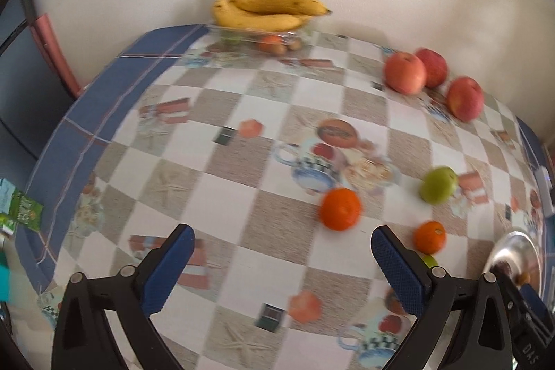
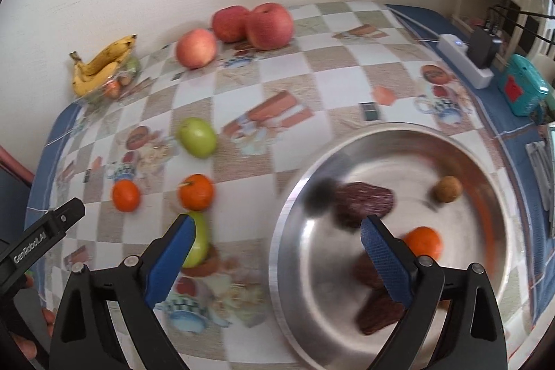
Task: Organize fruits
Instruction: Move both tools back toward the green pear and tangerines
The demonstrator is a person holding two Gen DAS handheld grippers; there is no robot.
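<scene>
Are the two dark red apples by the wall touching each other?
Touching. In the right wrist view the two dark red apples press side by side, with no tablecloth visible between them.

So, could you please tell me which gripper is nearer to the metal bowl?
Right. The right gripper hovers at the metal bowl's rim; the left gripper is farther off.

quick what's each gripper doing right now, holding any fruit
left gripper: open, holding nothing, over the bare tablecloth.
right gripper: open, holding nothing, at the rim of the steel bowl.
</scene>
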